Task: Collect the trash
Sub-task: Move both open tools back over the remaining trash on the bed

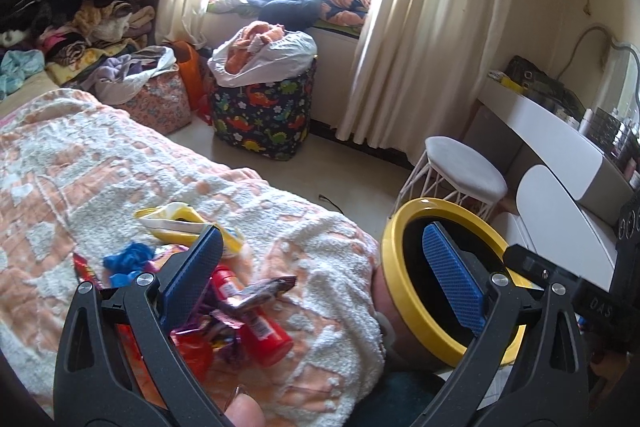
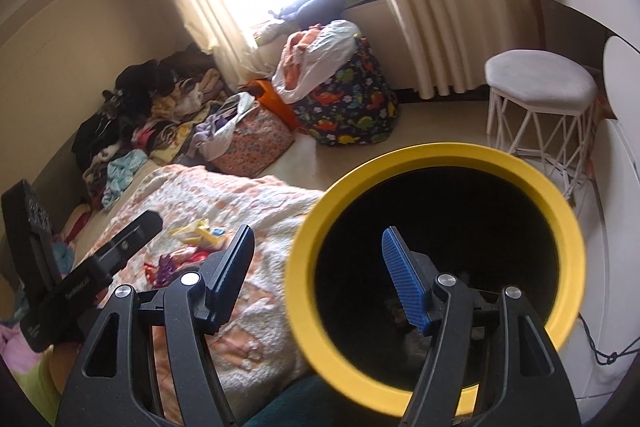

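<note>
Left wrist view: the left tool (image 1: 324, 269) hangs spread apart, empty, over crumpled wrappers and a red tube (image 1: 260, 323) on the bed's fluffy peach blanket (image 1: 100, 155); collecting looks barely begun.

Right wrist view: the right tool (image 2: 318, 279) gapes apart, empty, at the yellow-rimmed black bin (image 2: 436, 155) beside the bed; its contents are too dark to tell.

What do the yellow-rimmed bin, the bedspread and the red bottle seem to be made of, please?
The bin looks like moulded plastic: its yellow rim is smooth and matt, its inside dark. The bedspread seems a soft, tufted fabric, perhaps chenille, going by its nubbly white pile on peach cloth. The red bottle is probably glossy plastic with a printed label, though wrappers partly cover it.
</note>
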A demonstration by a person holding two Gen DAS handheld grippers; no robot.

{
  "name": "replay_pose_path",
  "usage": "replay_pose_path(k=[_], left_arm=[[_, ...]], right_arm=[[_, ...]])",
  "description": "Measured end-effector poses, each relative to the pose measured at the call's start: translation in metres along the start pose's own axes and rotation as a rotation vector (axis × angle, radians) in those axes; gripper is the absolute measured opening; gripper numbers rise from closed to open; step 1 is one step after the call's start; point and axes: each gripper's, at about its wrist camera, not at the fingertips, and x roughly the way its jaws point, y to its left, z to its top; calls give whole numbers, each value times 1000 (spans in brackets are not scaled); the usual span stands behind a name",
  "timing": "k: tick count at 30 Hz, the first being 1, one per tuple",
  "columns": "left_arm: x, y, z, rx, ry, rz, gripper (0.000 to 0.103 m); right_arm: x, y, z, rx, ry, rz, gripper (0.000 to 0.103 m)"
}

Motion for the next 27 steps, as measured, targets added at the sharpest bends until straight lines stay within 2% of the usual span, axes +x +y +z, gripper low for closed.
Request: replay_pose_path(k=[14,27], left_arm=[[-19,50,5,-92,-23,60,92],[-31,92,4,-136,-19,108,92]], right_arm=[[16,47,-20,-92,56,64,64],[28,78,-38,-166,103,95,64]])
